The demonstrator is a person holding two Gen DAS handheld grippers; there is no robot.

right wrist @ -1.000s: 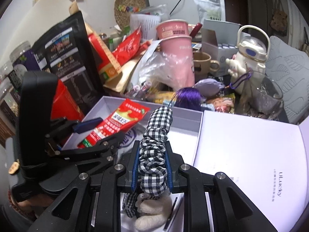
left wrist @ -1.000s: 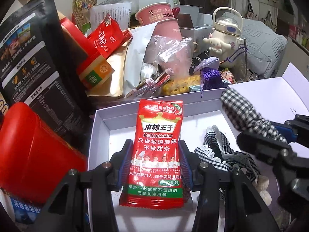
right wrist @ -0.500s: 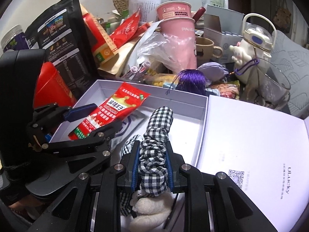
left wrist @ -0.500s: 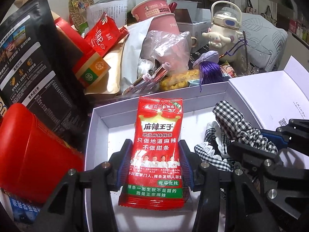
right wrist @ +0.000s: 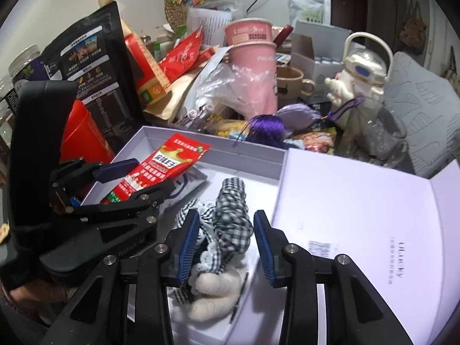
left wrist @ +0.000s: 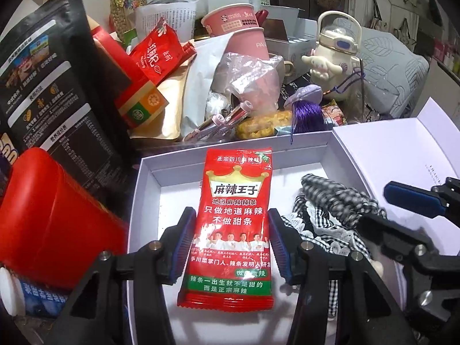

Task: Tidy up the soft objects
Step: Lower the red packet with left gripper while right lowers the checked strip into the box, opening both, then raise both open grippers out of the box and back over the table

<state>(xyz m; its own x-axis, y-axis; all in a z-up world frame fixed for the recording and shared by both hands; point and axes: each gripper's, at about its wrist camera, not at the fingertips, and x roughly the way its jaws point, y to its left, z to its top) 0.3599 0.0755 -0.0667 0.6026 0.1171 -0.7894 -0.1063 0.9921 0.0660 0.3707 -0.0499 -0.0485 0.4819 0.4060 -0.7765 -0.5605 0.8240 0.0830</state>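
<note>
A red snack packet [left wrist: 234, 224] lies lengthwise in the open white box [left wrist: 141, 195], and my left gripper [left wrist: 231, 215] is around it. Its jaws are opening, with the blue pads still touching the packet's side edges. In the right wrist view the same packet [right wrist: 161, 172] leans on the box's left wall [right wrist: 244, 158] between the left gripper's [right wrist: 143, 178] fingers. My right gripper [right wrist: 225, 221] is opening around a black-and-white checked scrunchie [right wrist: 230, 212], with gaps on both sides. The scrunchie rests on a checked lace cloth and a fluffy white piece [right wrist: 210, 287].
The box's white lid [right wrist: 359, 215] lies open flat to the right. A red tin [left wrist: 51, 215] and a black pouch [left wrist: 43, 72] stand close on the left. Behind the box are stacked pink cups [left wrist: 244, 37], a cream kettle [left wrist: 336, 49], a purple tassel [left wrist: 304, 115] and snack bags.
My right gripper's jaws have spread and let go of the checked scrunchie, which has settled onto the heap in the box. The left jaws stand slightly wider around the packet.
</note>
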